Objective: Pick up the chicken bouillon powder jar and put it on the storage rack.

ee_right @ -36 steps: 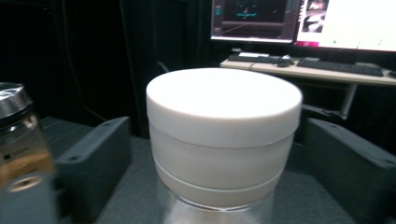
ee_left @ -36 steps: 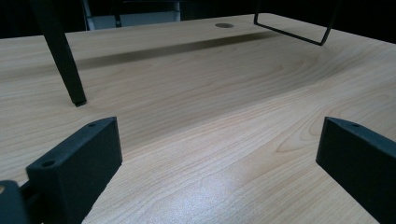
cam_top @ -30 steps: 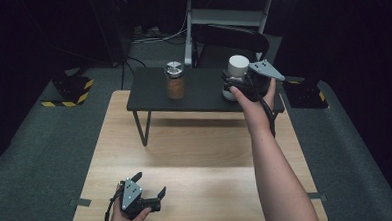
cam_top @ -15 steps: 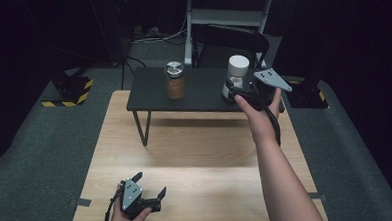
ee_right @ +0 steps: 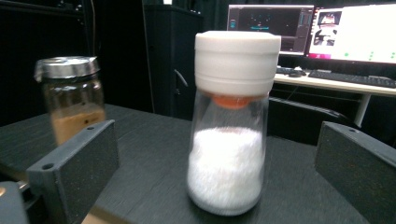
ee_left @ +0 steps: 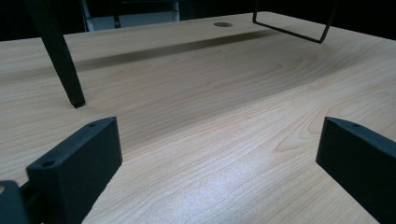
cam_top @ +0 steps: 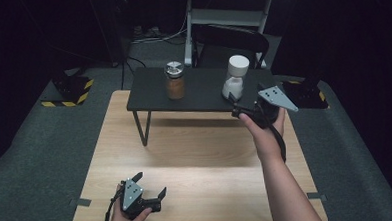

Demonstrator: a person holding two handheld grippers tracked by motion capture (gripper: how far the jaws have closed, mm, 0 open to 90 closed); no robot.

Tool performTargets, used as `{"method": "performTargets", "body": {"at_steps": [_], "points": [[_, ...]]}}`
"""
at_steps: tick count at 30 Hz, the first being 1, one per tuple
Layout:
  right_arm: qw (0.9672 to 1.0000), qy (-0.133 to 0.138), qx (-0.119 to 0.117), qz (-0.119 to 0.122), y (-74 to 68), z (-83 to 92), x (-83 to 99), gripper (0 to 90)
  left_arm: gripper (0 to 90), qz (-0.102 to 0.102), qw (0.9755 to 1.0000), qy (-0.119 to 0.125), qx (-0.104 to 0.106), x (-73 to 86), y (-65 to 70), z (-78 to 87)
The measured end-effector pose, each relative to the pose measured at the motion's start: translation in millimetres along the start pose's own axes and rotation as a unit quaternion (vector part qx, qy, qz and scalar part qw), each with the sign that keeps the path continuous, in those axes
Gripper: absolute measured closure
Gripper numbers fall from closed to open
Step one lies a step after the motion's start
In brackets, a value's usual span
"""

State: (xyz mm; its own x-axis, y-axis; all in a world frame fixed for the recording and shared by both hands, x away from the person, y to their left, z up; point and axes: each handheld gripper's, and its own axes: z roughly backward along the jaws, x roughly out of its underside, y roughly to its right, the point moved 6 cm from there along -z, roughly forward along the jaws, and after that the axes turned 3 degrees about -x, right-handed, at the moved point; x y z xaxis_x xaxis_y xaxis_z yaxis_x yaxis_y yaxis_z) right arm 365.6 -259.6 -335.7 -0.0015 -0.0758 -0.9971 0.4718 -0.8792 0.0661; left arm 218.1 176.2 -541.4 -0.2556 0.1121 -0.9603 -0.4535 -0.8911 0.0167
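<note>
Right tongs (cam_top: 240, 108) held at the front edge of the black raised shelf (cam_top: 203, 92), near its right end, jaws spread wide and empty. In the right gripper view the white-capped jar (ee_right: 229, 126) stands upright between the two jaws, a little ahead of them and touching neither; it is filled about halfway with white grains. In the high view this jar (cam_top: 235, 79) sits toward the right end of the shelf, well apart from the brown jar with a metal lid (cam_top: 174, 81), which stands left of the shelf's middle. Left tongs (cam_top: 148, 188) rest low over the wooden desk (cam_top: 201, 155) near its front left corner, jaws likewise wide apart with nothing between them; the left gripper view shows bare wood grain and a shelf leg (ee_left: 58, 56).

Risks, as judged from this position: the jar is tall with a heavy-looking cap, so a jaw that meets one side first could tip it or push it toward the shelf's rear edge. Closing on the smooth glass low down may let it pivot; closing too far forward may clip only its front curve and let it slip.
</note>
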Motion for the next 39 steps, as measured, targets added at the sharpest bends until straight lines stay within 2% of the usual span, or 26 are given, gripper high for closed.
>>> {"method": "performTargets", "body": {"at_steps": [5,7,9,19,27,39], "points": [[0.9999,0.004,-0.009,0.004,-3.6,14.9,11.2,0.0,0.6,0.000,1.0000,0.000,0.000,0.0,0.1,0.0],[0.9999,0.004,-0.009,0.004,-3.6,14.9,11.2,0.0,0.6,0.000,1.0000,0.000,0.000,0.0,0.2,0.0],[0.9999,0.007,-0.012,0.008,-5.8,25.6,20.0,0.0,0.6,0.000,1.0000,0.000,-0.001,-0.1,0.2,-0.1],[0.9998,0.005,-0.021,0.003,-8.0,47.4,43.2,0.0,0.6,-0.004,1.0000,0.000,0.000,-0.1,0.2,0.1],[0.9996,-0.005,-0.027,0.006,-12.2,67.4,67.4,0.0,0.6,-0.005,1.0000,0.002,-0.001,0.3,1.0,0.5],[0.9993,-0.023,-0.027,0.008,-14.6,88.5,98.5,0.0,0.6,-0.005,1.0000,0.002,-0.002,0.4,1.2,0.5]]}}
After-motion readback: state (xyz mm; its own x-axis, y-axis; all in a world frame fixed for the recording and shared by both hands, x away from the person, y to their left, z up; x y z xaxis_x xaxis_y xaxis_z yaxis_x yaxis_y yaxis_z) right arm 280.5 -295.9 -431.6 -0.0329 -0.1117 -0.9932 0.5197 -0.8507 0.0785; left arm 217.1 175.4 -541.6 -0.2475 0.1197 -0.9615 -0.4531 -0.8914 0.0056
